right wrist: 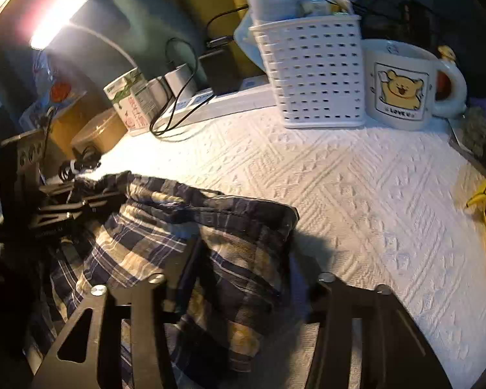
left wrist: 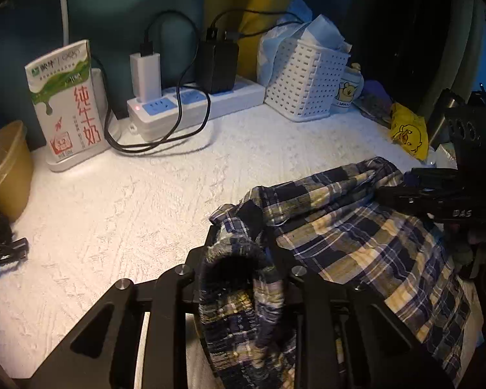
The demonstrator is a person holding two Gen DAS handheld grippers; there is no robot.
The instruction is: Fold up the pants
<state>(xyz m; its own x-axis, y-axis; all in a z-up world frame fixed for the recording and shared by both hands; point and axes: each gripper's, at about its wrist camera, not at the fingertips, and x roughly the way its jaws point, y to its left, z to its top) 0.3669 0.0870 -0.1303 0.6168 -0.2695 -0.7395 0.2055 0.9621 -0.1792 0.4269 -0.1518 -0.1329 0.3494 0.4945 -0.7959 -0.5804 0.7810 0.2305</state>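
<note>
White embossed cloth covers the desk (right wrist: 356, 194), its raised diamond pattern lit warm by a lamp (right wrist: 58, 16) glowing at the upper left of my right wrist view. The room around it is dim, with a dark teal wall behind the desk and a yellow strip of fabric (left wrist: 243, 0) hanging at the back.

I have the plaid pants (left wrist: 356, 243) bunched at the near edge of the desk, lifted in a loose heap between my 2 tools. My left gripper (left wrist: 246, 259) has its fingers closed tight on a gathered fold of the pants, which rolls over them toward the camera. My right gripper (right wrist: 239, 269) is pinching another fold; the cloth drapes down between its fingers and hides the tips.

Along the back I see a milk carton (left wrist: 64, 97), a white power strip (left wrist: 194, 103) with 2 chargers plugged in and black cables looping forward, a white slotted basket (right wrist: 314, 74) and a bear mug (right wrist: 401, 87) just beside it. A yellow duck packet (left wrist: 408, 133) lies at the right, and a tan bowl (left wrist: 3, 168) sits at the left edge.
</note>
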